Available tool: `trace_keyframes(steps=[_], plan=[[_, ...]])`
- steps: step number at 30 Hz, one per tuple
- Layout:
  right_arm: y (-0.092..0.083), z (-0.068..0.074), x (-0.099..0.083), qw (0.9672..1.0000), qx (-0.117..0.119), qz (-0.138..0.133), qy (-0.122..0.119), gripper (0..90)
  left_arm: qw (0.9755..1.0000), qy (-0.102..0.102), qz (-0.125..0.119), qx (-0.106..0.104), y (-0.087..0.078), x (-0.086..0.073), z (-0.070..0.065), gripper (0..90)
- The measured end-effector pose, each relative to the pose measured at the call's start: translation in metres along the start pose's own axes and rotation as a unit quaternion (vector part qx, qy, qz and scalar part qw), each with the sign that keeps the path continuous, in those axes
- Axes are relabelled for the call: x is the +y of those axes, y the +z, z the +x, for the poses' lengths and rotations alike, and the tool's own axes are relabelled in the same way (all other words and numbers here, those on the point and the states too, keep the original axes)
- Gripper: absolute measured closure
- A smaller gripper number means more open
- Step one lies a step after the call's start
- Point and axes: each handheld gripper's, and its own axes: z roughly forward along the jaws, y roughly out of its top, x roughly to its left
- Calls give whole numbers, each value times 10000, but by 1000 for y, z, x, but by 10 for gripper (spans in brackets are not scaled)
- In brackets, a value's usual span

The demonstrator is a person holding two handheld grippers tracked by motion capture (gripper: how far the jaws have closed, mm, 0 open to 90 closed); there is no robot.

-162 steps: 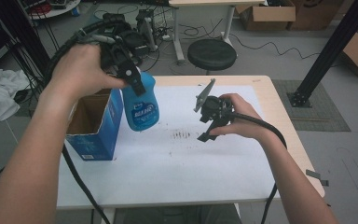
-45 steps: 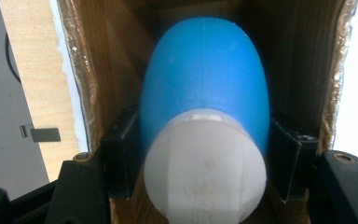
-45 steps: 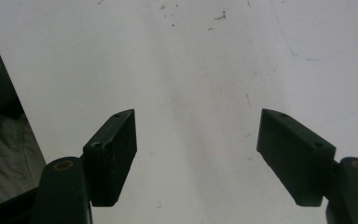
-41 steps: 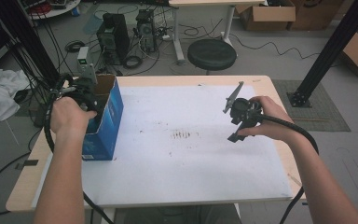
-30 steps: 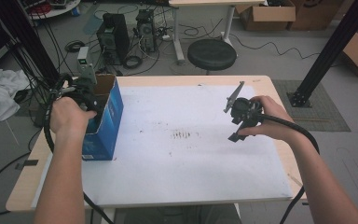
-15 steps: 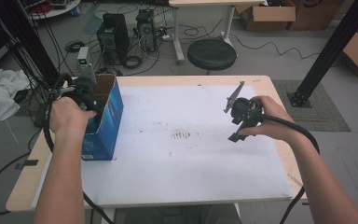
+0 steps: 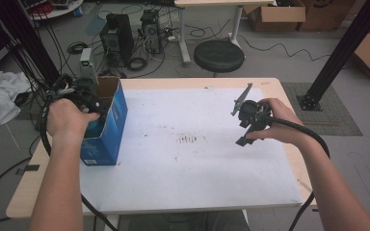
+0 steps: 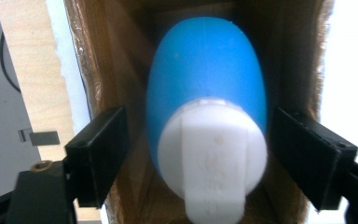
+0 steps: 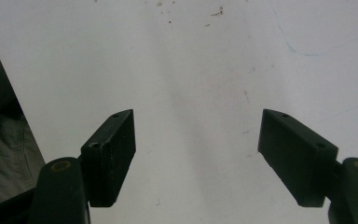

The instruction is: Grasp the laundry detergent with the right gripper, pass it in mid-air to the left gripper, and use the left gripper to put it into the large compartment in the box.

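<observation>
The blue bottle [image 8: 205, 84] sits down inside the blue box [image 7: 110, 126] at the table's [image 7: 197, 178] left edge. The left gripper [image 8: 196, 154] has just been opening; its jaws stand apart beside the white cap [image 8: 213, 149], not pressing it. Best to lift straight up, clear of the box walls. The right gripper [image 9: 196, 154] hangs open over the white table top with nothing between its jaws.

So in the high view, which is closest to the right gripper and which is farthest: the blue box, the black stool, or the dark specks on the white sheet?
From the right gripper:
1. Dark specks, just to its left on the white sheet.
2. Black stool, on the floor beyond the table's far edge.
3. Blue box, far across at the table's left side, by the left gripper.
</observation>
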Motion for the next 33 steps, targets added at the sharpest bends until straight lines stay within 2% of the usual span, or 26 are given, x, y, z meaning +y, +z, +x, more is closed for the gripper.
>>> trace_keyframes(steps=[3,14,19,21,22,23,24,25,28,29,30,32,33], plan=[[0,-1,0,10000,18,-13,28,276,9999,92,-74,-7,-6,-2,-1,157],[-4,-1,2,10000,2,-62,67,273,9991,257,-334,54,-31,-3,-2,152],[-7,0,3,10000,-2,-78,58,271,9974,464,-541,75,-49,-5,-8,141],[-9,-1,3,9999,-3,-99,65,266,9957,614,-696,29,-60,-7,-14,137],[-9,-1,3,9999,-3,-99,65,266,9957,614,-696,29,-60,-7,-14,140],[-10,-1,3,9999,1,-124,93,260,9941,742,-786,-17,-66,-8,-21,144],[-10,-1,3,9999,1,-124,93,260,9941,742,-786,-17,-66,-8,-21,143],[-10,-1,3,9998,22,-149,94,257,9930,830,-838,-69,-69,-8,-25,143],[-12,-1,2,9997,56,-203,108,238,9883,1117,-1022,-160,-75,-10,-38,120],[-13,-1,1,9996,67,-245,95,232,9853,1315,-1063,-248,-76,-11,-48,117],[-13,-1,1,9996,67,-245,95,232,9853,1315,-1063,-248,-76,-11,-48,112],[-15,-1,1,9995,68,-288,90,229,9811,1552,-1114,-298,-76,-11,-60,106],[-18,0,0,9994,65,-315,93,221,9777,1717,-1147,-380,-76,-11,-69,100]])
